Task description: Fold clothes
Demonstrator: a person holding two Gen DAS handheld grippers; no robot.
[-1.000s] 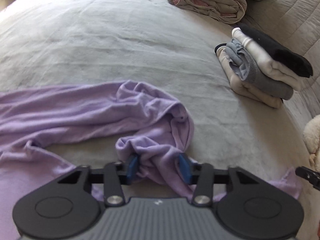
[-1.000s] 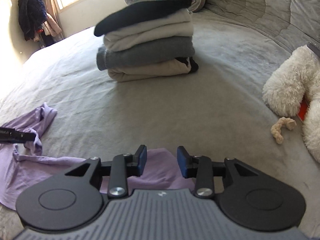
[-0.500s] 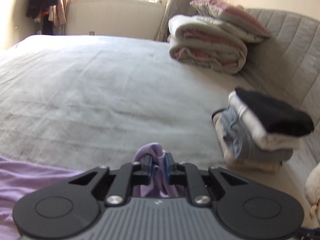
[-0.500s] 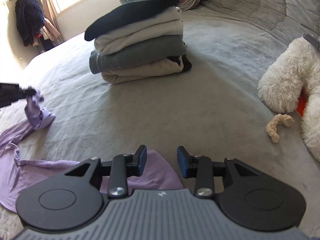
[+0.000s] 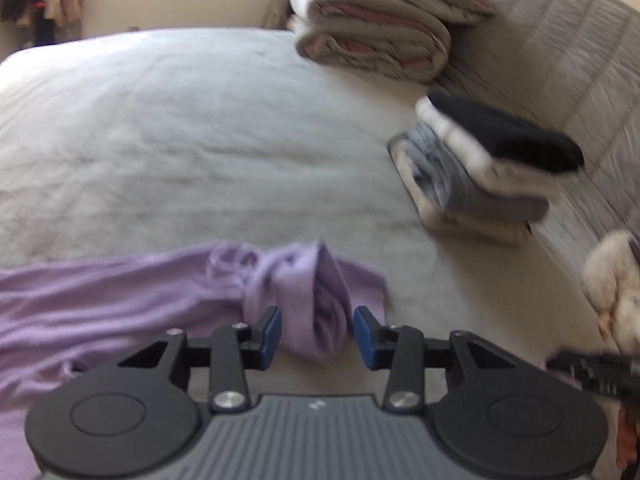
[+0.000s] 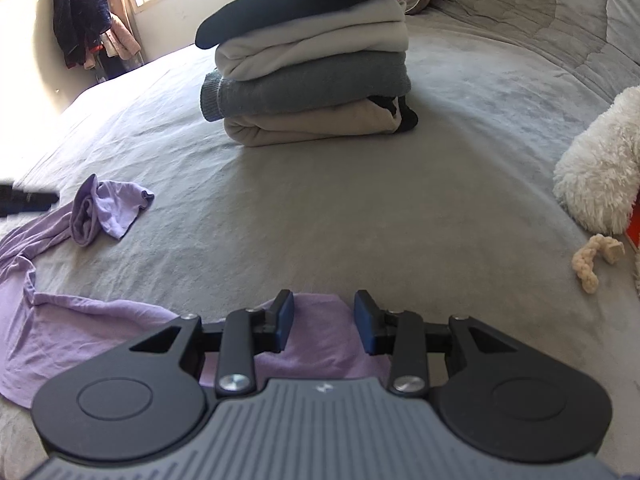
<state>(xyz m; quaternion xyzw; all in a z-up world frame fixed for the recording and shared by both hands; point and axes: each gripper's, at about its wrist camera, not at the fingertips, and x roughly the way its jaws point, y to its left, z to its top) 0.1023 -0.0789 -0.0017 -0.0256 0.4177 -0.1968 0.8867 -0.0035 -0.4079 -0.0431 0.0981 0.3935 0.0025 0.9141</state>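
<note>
— On the grey bed (image 6: 320, 208), where does the lilac garment (image 6: 92, 332) lie?

— Spread loosely and rumpled across the near side, not folded. One end is bunched into a twisted lump, and that lump sits between the fingers (image 5: 269, 334) of the left gripper (image 5: 315, 334). The left view is blurred, so the fine creases are hard to read.

— Is the left one gripping it?

— No. Its blue pads stand wide, one on each side of the bunch, with a gap to the cloth on the right. The right gripper (image 6: 323, 322) is also spread wide, hovering over a flatter edge of the same garment, holding nothing.

— And the rest?

— A stack of folded clothes (image 6: 312, 68) stands farther up the bed, well apart from the lilac piece, with a black item on top. A rolled quilt (image 5: 372, 40) sits behind it and a white plush toy (image 6: 600, 176) is off to the right.

— So which step is this?

— By my reading, arranging the lilac piece for folding: both grippers are over it with nothing pinched. Whether the bunch was just let go or is about to be taken, I cannot say. Either way the cloth needs flattening, since a twisted end will not fold cleanly.
</note>
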